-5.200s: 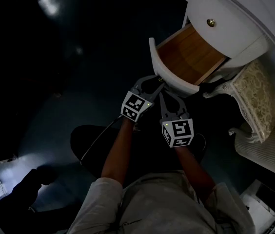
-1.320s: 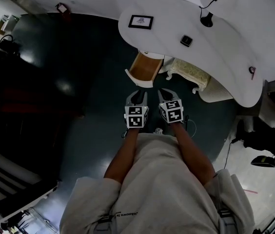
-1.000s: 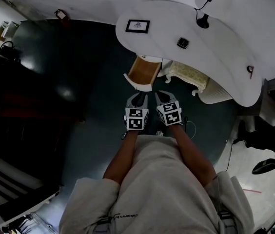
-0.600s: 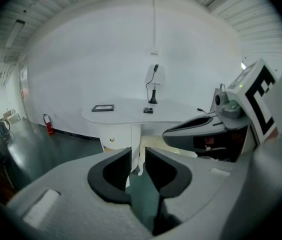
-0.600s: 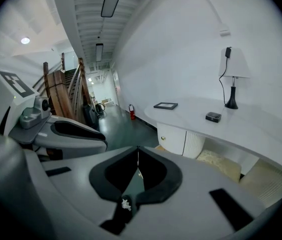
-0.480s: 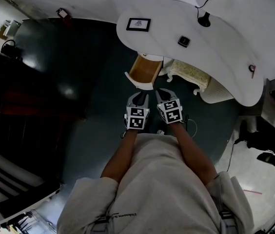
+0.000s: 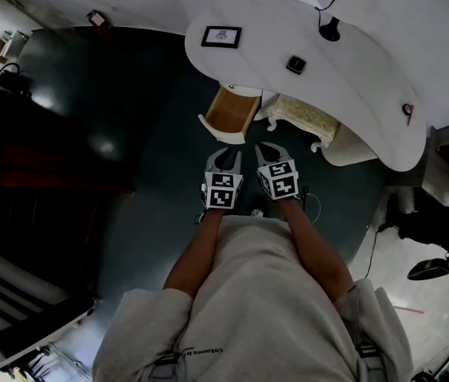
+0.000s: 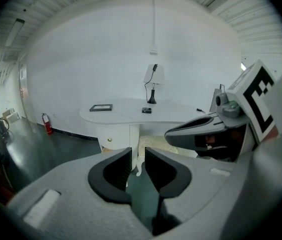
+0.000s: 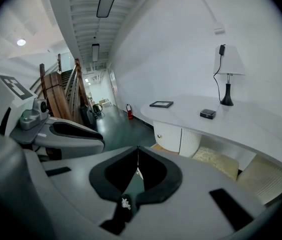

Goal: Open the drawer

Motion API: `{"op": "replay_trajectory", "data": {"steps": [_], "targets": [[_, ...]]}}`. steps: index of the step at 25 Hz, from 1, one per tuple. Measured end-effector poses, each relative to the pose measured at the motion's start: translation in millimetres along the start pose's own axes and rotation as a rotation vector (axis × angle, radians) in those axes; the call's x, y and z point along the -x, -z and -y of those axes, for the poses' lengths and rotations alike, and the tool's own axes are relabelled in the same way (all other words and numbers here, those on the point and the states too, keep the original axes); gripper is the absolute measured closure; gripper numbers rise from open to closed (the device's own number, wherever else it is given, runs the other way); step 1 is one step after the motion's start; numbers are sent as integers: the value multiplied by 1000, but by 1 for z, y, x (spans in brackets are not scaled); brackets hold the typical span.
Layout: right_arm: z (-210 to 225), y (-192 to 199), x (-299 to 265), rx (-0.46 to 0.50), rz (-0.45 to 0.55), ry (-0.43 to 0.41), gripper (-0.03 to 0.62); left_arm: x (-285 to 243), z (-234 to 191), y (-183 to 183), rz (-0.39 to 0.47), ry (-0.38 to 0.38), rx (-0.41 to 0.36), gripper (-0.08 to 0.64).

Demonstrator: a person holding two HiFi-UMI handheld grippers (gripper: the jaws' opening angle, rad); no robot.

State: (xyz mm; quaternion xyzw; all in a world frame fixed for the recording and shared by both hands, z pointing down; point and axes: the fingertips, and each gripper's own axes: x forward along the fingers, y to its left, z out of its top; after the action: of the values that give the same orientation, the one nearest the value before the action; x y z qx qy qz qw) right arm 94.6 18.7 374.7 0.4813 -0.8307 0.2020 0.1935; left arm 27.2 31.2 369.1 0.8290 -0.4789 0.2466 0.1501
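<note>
The drawer [image 7: 228, 111] stands pulled out from under the white curved desk [image 7: 352, 70], its wooden inside showing behind a white front. Both grippers hang close to my body, short of the drawer and touching nothing. My left gripper [image 7: 226, 157] [image 8: 138, 153] holds its jaws a narrow gap apart with nothing between them. On my right gripper [image 7: 266, 150] [image 9: 138, 150] the jaws meet at the tips, empty. A closed drawer front with a brass knob [image 8: 109, 139] [image 9: 159, 135] sits above the open one.
On the desk lie a framed picture [image 7: 220, 36], a small black box [image 7: 295, 64] and a lamp [image 7: 329, 30]. A cream upholstered stool [image 7: 308, 120] is tucked under the desk beside the drawer. Dark glossy floor [image 7: 129, 134] spreads to the left. A red fire extinguisher [image 8: 46, 123] stands by the wall.
Five seconds ago the grippers were at the drawer's front edge; now I stand back with both drawn to my body. Over the last second only the view shifted slightly.
</note>
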Motion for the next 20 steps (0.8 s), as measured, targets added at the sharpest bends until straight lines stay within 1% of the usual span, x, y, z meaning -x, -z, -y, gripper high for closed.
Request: {"op": "replay_trajectory", "data": {"steps": [12, 14, 18, 20], "targets": [[2, 2, -2, 17, -16, 1, 575, -3, -9, 3, 7, -25, 31, 495], [2, 2, -3, 5, -15, -1, 575, -3, -10, 2, 18, -28, 34, 500], [0, 2, -5, -49, -10, -14, 575, -2, -13, -3, 28, -37, 49, 515], [-2, 2, -6, -52, -13, -19, 575, -2, -14, -5, 38, -38, 48, 528]]}}
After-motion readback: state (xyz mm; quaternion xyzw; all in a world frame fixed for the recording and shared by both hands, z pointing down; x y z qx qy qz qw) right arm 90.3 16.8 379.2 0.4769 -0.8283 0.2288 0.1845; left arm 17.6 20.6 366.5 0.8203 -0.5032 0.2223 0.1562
